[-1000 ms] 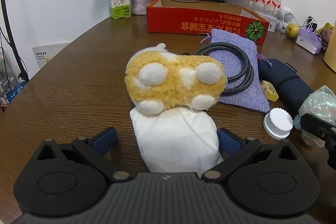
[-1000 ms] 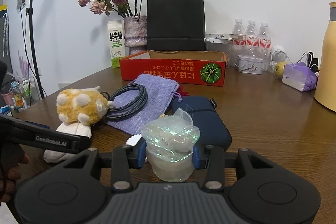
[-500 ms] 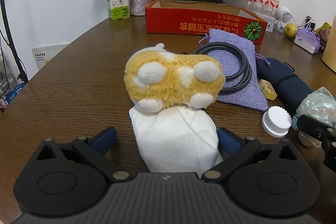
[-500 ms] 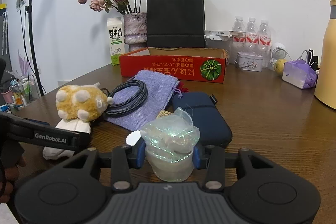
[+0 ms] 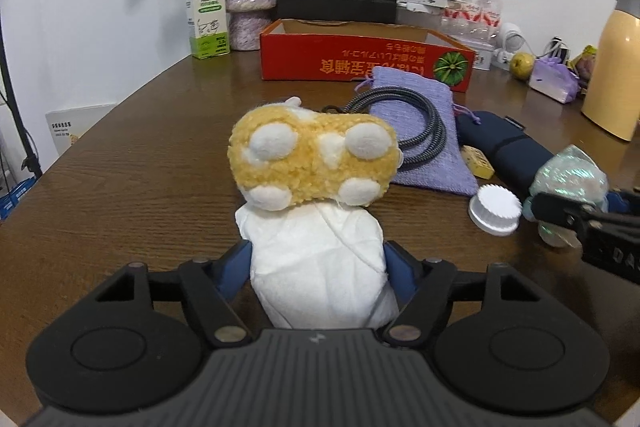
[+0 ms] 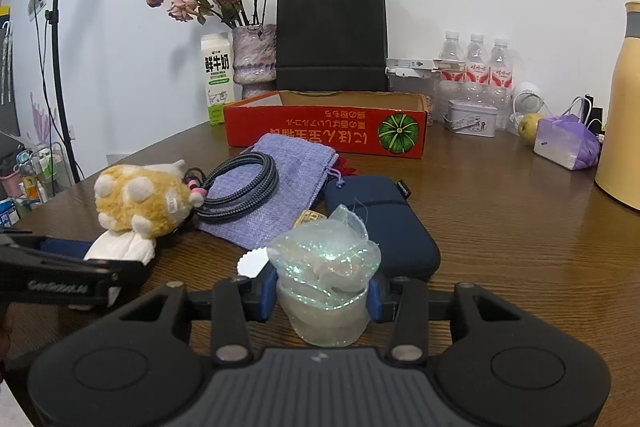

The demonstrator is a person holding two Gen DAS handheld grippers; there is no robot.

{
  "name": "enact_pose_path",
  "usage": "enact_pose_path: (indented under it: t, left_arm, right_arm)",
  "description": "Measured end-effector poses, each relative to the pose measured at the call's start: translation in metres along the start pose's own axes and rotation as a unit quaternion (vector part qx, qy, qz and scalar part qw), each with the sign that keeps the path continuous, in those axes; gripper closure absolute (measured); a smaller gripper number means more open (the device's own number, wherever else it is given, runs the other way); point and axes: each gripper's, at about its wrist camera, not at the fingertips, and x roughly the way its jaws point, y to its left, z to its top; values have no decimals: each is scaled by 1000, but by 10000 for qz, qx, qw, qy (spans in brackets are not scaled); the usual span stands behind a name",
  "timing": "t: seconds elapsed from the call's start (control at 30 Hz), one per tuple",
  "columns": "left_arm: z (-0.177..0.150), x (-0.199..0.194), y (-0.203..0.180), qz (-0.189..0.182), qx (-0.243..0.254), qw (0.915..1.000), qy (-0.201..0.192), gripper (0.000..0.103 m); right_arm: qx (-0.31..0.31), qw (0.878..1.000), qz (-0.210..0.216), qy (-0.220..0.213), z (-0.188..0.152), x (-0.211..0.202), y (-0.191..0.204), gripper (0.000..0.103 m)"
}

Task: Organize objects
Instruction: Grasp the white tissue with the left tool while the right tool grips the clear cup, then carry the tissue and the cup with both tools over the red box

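In the left wrist view the left gripper fills the bottom of the frame, its jaws just having been closing, and the blue pads now sit against both sides of a white folded cloth. The cloth lies in the lower centre with its long axis running straight away from the camera, up the frame. On its far end rests a yellow plush toy with white spots, lying crosswise, long axis left to right, spotted underside toward the lens. Just right of the toy a coiled grey cable rests on a purple fabric pouch, with a dark blue case beside it and a white ridged cap at centre right on the wooden table.

In the right wrist view the right gripper is clamped on a clear iridescent wrapped jar at lower centre, standing upright between the pads. A red cardboard box sits open at mid-frame, behind the pouch, in front of a black paper bag.
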Motion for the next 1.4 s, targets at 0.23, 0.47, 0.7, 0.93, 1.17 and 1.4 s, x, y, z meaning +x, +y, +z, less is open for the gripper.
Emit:
enact_pose_path:
  t: [0.23,0.47,0.7,0.93,1.17,1.4]
  left_arm:
    - [-7,-16,2,-296,153,9993,-163,36]
    - [-10,-26,9,-342,266,9990,-139,27]
    - [-4,-10,21,-200,-314,9989,273,0]
    - [-6,-18,14,-105,-218,9995,181,34]
    - [-15,-37,21,-250,-119,9996,3,37]
    - [-17,-54,30,-274,-123,9994,-168,38]
  right_arm:
    - [-35,10000,-55,-38,0,-1,2,62]
    - [-68,9999,-125,-54,1,-3,4,62]
    - [-89,9998,-146,-33,-2,-7,7,61]
    - [-94,9998,-148,-25,-4,-11,9,61]
    - [-99,9998,-123,-77,-6,-17,10,61]
    - [-128,9998,-121,-136,-3,-24,11,61]
